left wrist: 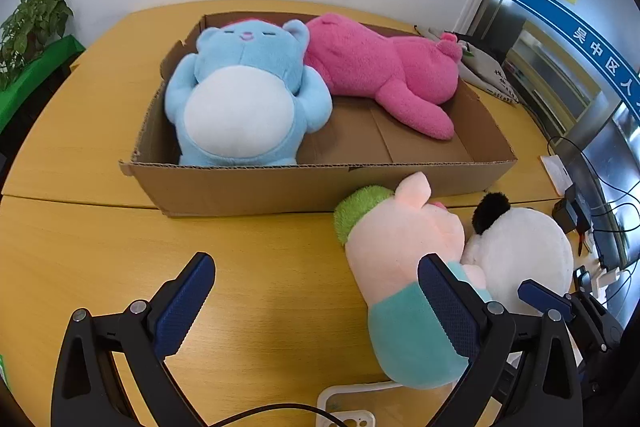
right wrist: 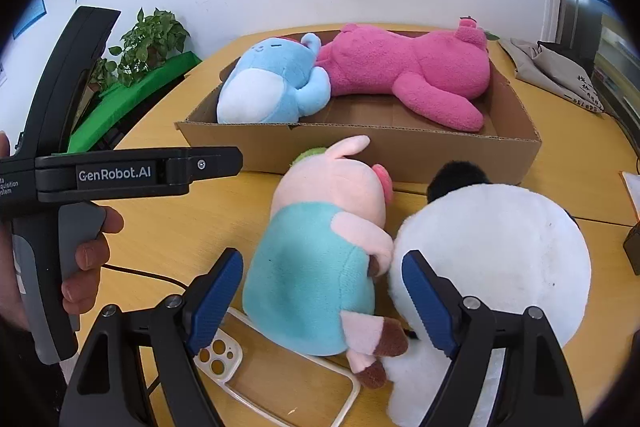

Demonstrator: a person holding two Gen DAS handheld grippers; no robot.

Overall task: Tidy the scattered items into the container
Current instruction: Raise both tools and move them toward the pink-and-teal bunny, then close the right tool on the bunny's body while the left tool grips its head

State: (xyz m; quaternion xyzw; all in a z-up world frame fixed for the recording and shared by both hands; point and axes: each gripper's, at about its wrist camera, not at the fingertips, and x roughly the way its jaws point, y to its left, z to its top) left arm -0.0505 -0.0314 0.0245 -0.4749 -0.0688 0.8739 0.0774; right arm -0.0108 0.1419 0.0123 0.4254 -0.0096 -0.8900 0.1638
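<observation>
Right wrist view: right claw (right wrist: 322,301) is spread, jaws apart w/ nothing pinched. The pig plush (right wrist: 320,247) lies on the counter (right wrist: 192,223) between and just beyond the blue pads, approx 12 o'clock from the claw. Its long axis runs roughly 6-to-12: feet at the near end by the pads, head w/ pink ear at the far end, touching or nearly touching the cardboard box (right wrist: 400,155). The panda plush (right wrist: 500,251) sits at 2 o'clock, pressed against the pig's side, partly behind the right pad. A clear phone case (right wrist: 280,379) lies flat under the pig's feet at 6 o'clock.

Left wrist view: left claw (left wrist: 316,307) is also spread wide and empty. From here the pig is off at 2 o'clock, partly behind the right-hand pad, not centred between the jaws; bare counter is ahead.

Box is at 12 o'clock in both views, w/ the blue plush (left wrist: 244,99) at its left end and the pink plush (left wrist: 384,71) along the back. Free floor shows at the front-right of the box.

Judgement: right hand is better placed for the pig, since its body already sits in the jaw gap. Jaws close across the short axis, so a squeeze on the teal belly looks workable. Risk: panda gets nudged, or the case drags along.
</observation>
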